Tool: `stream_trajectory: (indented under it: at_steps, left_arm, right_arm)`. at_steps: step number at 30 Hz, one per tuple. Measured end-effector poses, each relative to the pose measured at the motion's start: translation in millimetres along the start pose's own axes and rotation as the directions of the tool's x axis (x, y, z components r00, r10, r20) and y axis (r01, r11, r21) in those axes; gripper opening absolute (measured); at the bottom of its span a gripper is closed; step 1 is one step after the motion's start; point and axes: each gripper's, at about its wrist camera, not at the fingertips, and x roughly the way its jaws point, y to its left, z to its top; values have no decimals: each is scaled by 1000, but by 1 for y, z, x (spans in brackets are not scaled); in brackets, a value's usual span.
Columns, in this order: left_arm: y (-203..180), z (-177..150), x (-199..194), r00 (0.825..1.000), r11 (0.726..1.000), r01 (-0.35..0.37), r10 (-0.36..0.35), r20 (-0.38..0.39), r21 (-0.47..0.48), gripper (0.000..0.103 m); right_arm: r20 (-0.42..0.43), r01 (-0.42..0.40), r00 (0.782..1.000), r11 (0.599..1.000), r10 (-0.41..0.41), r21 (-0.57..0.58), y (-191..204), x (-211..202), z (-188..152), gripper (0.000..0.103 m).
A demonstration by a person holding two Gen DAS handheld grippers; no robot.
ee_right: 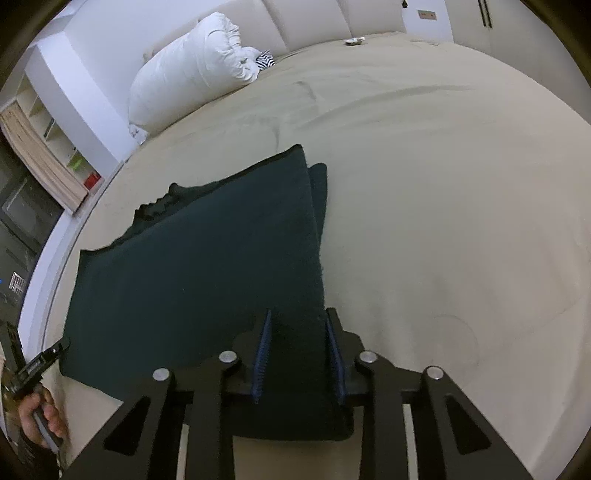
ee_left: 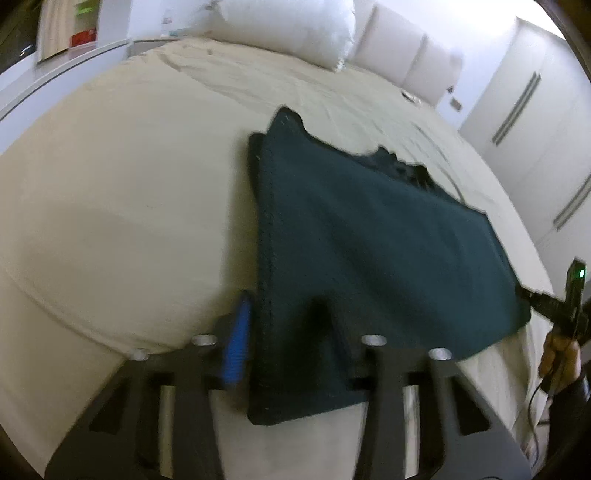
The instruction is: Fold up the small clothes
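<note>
Left wrist view, upper left: shelf (ee_left: 74, 33) with a red box, blurred. Top centre: white pillow (ee_left: 291, 26) against the padded headboard (ee_left: 406, 55). Beige bed sheet (ee_left: 129, 166) fills most of the frame. Dark green cloth (ee_left: 369, 240) lies flat across centre and right, a second layer showing along its far edge. Left gripper (ee_left: 288, 332) at bottom centre: the near left corner of the cloth sits between its fingers, blue pad (ee_left: 236, 339) against the cloth edge; fingers closed in on the fabric. Far right edge: right gripper (ee_left: 543, 301) meets the cloth's other near corner, a hand (ee_left: 561, 358) behind it. Right wrist view, lower left: left gripper (ee_right: 55, 350) at the cloth corner. Upper left: pillow (ee_right: 184, 70). Centre: cloth (ee_right: 203, 266) on the sheet (ee_right: 443, 184), folded edge doubled at upper right. Bottom centre: right gripper (ee_right: 299, 354), both blue pads pressed on a bunched corner of cloth.
</note>
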Motion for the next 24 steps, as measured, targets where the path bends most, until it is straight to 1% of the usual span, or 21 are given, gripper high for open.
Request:
stream_trajectory:
  at_steps: [3,8,9,13,16,24]
  left_arm:
    - [-5,-2,1,1000,999,-25,25,-8,27,28]
    - [-10,-3,-2,998,997,-63,64,-15,53,21]
    - [-13,-3,-2,997,994,-80,81,-16,68,20]
    - [-24,-3,1,990,984,-133,136,-18,120,14]
    - [-28,-2,4,989,981,-146,149,-19,130,13]
    - [-32,-1,4,987,976,-157,162,-20,148,11]
  right_arm:
    - [3,0,1000,1000,0,3,-1,-2,-1,25]
    - [-3,-11,1000,1000,11,8,-3,-1,-2,24]
    - [-3,-10,1000,1000,10,7,-3,-1,-2,24]
    - [-5,3,1000,1000,-3,-3,-4,0,-3,17]
    - [-1,14,1000,1000,-14,-4,-3,-1,-4,13]
    - [4,23,1000,1000,-23,-6,-1,-3,-4,10]
